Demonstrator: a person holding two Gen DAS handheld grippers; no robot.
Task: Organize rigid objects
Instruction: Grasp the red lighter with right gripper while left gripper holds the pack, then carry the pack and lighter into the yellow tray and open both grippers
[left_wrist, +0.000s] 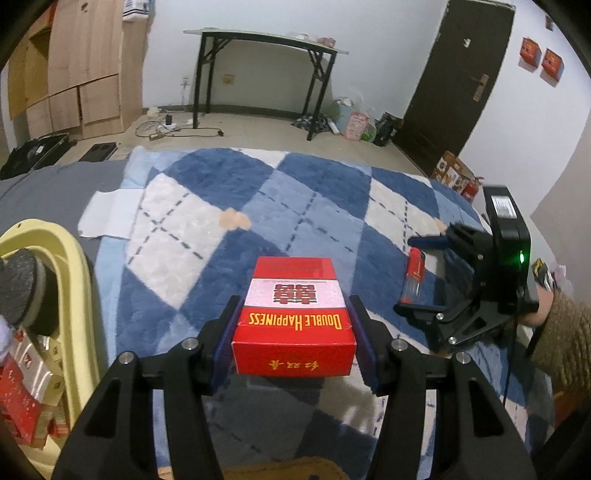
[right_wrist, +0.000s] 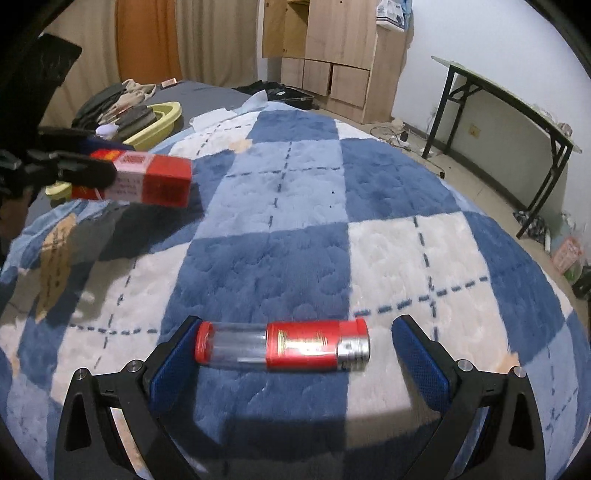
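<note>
My left gripper (left_wrist: 293, 332) is shut on a red "Double Happiness" box (left_wrist: 295, 317), held above the blue and white checked blanket (left_wrist: 229, 192). The right wrist view shows that box (right_wrist: 147, 179) at the far left, in the left gripper (right_wrist: 74, 166). A red cylinder with a clear section and a silver end (right_wrist: 282, 345) lies on its side on the blanket. My right gripper (right_wrist: 291, 354) stands open around it, the left pad at its red cap, the right pad apart from the silver end. In the left wrist view this cylinder (left_wrist: 415, 278) lies between the right gripper's fingers (left_wrist: 424, 240).
A yellow basket (left_wrist: 70, 280) with red boxes and a grey roll sits at the left edge of the bed; it shows far off as the basket (right_wrist: 162, 118). White paper (left_wrist: 110, 218) lies on the blanket. A black-legged table (left_wrist: 266, 40) and wooden cabinets (left_wrist: 85, 74) stand beyond.
</note>
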